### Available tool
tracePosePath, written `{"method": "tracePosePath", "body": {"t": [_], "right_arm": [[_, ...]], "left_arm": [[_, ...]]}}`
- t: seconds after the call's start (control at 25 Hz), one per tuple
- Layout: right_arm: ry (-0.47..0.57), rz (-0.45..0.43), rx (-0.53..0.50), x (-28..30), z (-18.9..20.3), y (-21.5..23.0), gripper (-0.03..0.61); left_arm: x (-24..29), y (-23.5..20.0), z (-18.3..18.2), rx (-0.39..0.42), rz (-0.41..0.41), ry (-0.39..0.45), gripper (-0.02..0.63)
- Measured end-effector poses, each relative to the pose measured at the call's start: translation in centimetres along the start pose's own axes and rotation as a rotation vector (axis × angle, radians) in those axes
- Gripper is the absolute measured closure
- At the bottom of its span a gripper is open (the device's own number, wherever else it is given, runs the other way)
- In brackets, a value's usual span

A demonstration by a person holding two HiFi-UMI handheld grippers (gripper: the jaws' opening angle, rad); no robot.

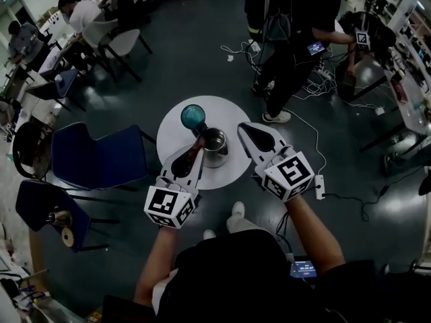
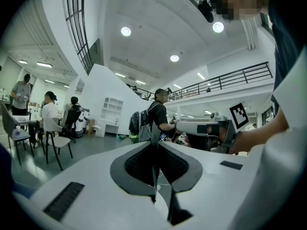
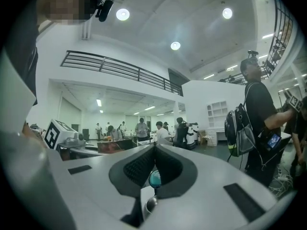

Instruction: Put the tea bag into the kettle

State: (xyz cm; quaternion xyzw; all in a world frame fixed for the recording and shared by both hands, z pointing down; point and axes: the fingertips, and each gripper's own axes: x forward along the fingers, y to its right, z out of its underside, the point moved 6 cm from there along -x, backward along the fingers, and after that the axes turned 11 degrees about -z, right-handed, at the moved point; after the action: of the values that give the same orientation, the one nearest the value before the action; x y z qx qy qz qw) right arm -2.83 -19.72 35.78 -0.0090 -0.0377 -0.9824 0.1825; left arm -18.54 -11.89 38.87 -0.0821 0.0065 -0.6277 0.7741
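Both tongs closed over the round worktop (image 1: 174, 132)

Left tongs (image 1: 198, 147) are pressed together at the rim of the steel kettle (image 1: 216, 144), which stands mid-worktop. Right tongs (image 1: 241, 128) are together and empty, just beside it. The teal lid (image 1: 193, 117) touches the kettle. A brownish bit (image 1: 200, 140) at the left tips is too small to identify.

Kettle (image 1: 215, 147) on table (image 1: 232, 110), lid (image 1: 194, 117) just behind; chair (image 1: 101, 157) left.

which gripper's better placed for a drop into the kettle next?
Left. In the head view the left gripper has its shut tips at the rim of the open kettle; the right gripper, also shut, sits off to its right over the table.
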Motion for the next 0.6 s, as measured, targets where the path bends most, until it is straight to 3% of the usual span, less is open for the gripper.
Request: {"method": "tracePosePath", "body": {"t": [0.6], "right_arm": [[-0.014,-0.088,0.039,1.7,1.2,7.7,0.558]], "left_arm": [[6.3,0.5,1.2,-0.006,-0.101,-0.036,0.575]]}}
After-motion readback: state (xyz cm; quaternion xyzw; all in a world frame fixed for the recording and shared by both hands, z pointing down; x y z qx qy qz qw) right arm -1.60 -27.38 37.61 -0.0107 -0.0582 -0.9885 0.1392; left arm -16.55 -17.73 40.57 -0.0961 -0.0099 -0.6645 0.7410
